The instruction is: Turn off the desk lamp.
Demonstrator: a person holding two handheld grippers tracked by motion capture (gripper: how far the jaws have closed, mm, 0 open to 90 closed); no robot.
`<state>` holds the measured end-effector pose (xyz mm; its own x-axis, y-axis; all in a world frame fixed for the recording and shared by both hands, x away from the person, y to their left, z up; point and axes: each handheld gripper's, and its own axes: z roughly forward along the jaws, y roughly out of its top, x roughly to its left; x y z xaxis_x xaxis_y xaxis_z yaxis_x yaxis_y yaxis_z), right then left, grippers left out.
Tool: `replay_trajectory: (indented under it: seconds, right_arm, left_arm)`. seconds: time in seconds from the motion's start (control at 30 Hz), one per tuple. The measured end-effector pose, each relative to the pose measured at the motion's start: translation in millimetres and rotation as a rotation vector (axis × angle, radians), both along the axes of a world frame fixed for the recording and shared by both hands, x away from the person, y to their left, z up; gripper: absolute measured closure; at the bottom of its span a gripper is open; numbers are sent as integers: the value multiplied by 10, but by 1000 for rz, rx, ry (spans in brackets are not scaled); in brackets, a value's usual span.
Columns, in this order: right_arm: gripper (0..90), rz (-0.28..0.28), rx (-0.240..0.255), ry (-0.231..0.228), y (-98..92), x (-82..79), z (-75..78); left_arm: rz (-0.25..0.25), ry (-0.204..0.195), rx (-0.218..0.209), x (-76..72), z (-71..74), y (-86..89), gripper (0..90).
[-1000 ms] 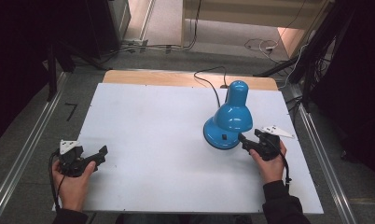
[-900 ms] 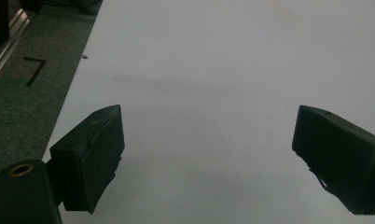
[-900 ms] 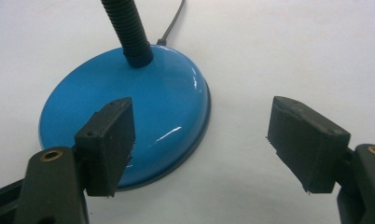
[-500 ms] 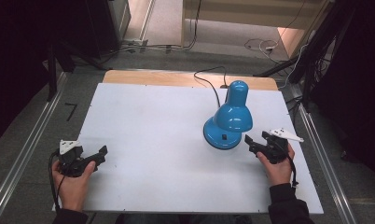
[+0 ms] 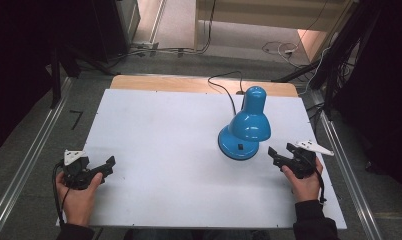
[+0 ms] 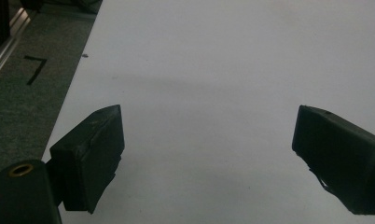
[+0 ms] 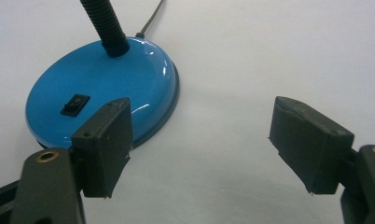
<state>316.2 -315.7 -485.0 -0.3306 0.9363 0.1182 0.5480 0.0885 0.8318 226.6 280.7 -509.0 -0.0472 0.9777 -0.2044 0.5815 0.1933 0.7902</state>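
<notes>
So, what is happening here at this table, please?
A person sits at a white table with a two-jaw gripper in each hand. A blue desk lamp stands on the right part of the table, its cord running off the far edge. The right gripper is open just beside the lamp's round base, touching nothing. The left gripper is open too, over bare table near the left edge.
</notes>
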Motion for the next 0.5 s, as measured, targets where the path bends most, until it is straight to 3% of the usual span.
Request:
replay_trajectory:
  seconds: [0.5]
  right_arm:
    - [199,-16,1,3,-153,-95,16]
  left_arm:
    - [1,-3,-1,1,-1,-4,102]
